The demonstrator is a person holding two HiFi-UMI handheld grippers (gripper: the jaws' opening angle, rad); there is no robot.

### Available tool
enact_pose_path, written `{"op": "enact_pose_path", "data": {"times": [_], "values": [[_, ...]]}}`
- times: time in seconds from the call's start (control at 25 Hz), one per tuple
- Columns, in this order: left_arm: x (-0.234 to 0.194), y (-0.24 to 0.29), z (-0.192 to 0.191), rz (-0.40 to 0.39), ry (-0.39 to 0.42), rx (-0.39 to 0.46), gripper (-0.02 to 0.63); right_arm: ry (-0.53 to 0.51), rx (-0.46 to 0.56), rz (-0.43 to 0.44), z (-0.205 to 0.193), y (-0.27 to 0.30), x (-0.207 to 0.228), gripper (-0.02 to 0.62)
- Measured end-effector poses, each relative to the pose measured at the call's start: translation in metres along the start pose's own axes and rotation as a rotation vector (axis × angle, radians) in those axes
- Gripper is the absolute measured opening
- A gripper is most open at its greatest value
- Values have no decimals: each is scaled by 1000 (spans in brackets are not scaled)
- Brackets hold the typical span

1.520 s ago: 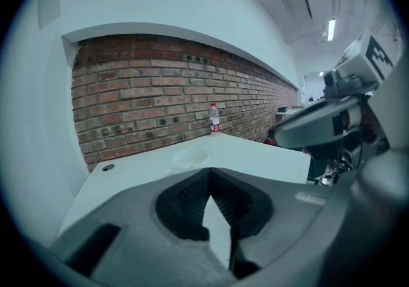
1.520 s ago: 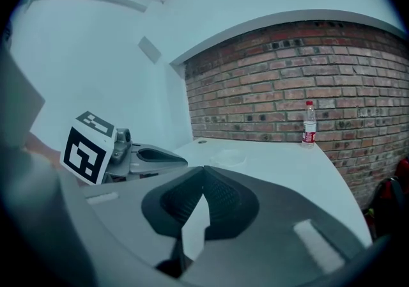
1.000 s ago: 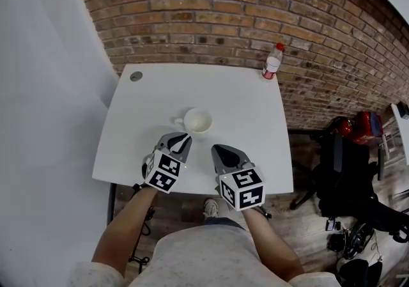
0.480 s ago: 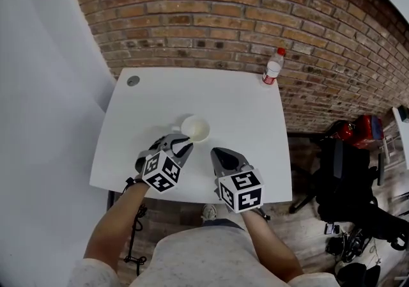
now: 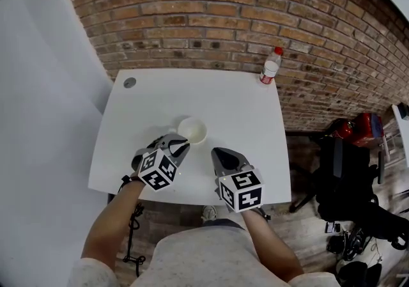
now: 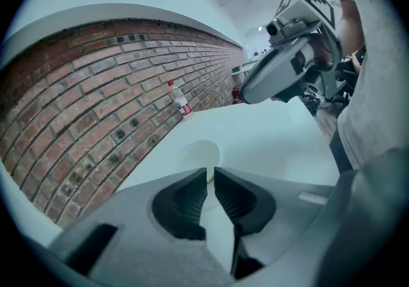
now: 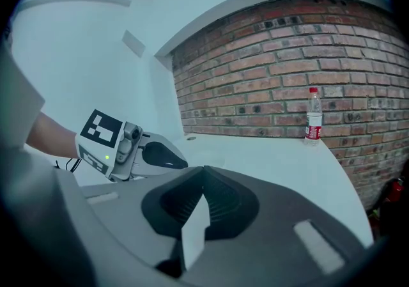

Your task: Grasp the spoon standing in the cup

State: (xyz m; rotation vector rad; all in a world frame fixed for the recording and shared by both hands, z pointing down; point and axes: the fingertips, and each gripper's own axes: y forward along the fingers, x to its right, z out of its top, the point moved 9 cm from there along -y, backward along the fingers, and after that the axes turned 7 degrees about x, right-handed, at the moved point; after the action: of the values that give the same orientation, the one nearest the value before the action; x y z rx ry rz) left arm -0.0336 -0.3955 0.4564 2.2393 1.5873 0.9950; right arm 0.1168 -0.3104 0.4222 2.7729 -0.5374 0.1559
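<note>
The white rectangular table (image 5: 243, 107) lies bare from 12 to 3 o'clock of the round white cup (image 5: 192, 130). Its near edge runs just under both tools, so a lift is best taken upward. The clear plastic bottle with a red cap (image 5: 271, 65) stands well apart at 1 o'clock. The left gripper (image 5: 178, 147), at the cup's 7 o'clock, has its jaws a narrow slit apart. The spoon is too small to make out, so I would centre the slit on its handle, above the rim, before squeezing. The right gripper (image 5: 217, 151) is pressed together and empty at 5 o'clock.
</note>
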Motion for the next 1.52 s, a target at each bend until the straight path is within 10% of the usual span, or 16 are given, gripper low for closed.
{"op": "enact_pose_path", "data": {"times": [1.52], "values": [[29,-107,18,355,-333,238,6,-25,61,-11,-8,-45,-66,8]]}}
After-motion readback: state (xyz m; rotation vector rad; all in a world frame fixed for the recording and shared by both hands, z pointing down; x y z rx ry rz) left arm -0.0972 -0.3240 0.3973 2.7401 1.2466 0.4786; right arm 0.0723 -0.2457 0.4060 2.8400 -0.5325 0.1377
